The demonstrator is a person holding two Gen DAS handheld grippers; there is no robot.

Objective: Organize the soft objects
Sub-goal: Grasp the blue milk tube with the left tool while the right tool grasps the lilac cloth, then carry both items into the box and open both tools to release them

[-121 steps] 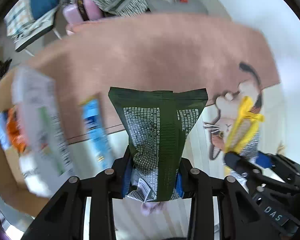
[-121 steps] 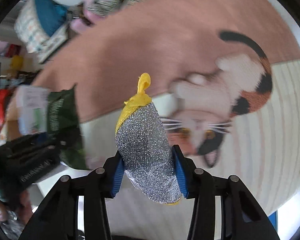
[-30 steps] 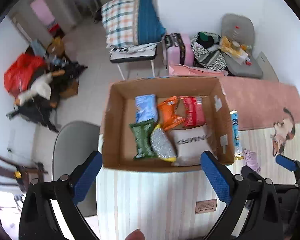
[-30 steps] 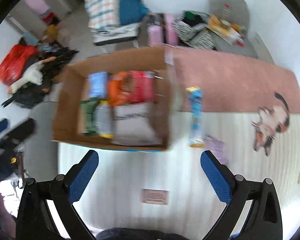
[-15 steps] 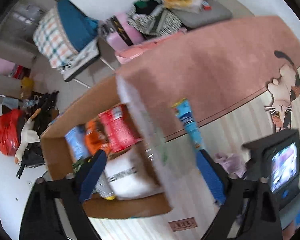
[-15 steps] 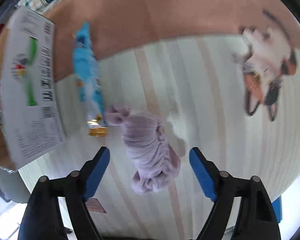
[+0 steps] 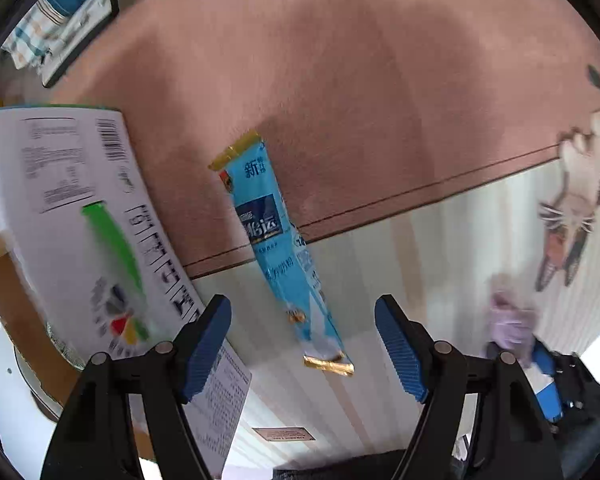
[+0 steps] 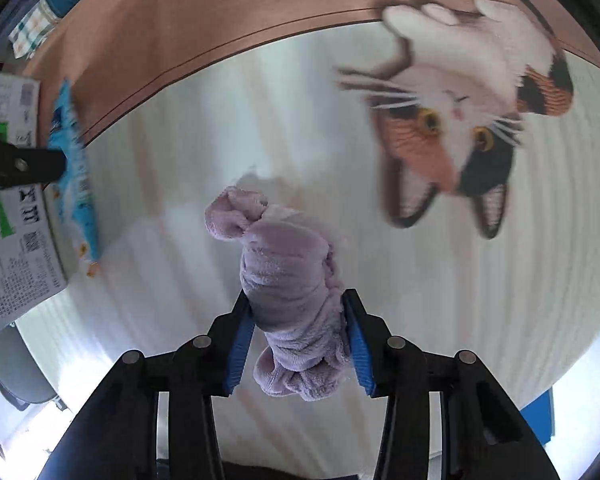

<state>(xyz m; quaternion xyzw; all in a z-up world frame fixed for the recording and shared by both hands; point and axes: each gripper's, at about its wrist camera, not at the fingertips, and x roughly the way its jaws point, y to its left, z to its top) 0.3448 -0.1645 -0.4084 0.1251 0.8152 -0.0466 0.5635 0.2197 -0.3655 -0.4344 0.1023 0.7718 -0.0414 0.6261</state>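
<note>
A long blue snack packet (image 7: 282,256) with gold ends lies on the mat, across the line between pink and pale stripes. My left gripper (image 7: 303,344) is open, its pads on either side of the packet's near end, apart from it. A rolled lilac cloth (image 8: 296,300) lies on the striped mat, and my right gripper (image 8: 298,340) is shut on the cloth's near half. The cloth also shows in the left wrist view (image 7: 510,320), at the right. The blue packet shows in the right wrist view (image 8: 74,172) at the far left.
A cardboard box with a white printed flap (image 7: 88,232) stands at the left, close to the packet; the flap also shows in the right wrist view (image 8: 14,216). A cat picture (image 8: 468,116) is on the mat at the right. Furniture and bags lie beyond the pink rug (image 7: 340,60).
My right gripper has closed on the lilac cloth. My left gripper has dropped from above the box toward the blue packet and now straddles its near end.
</note>
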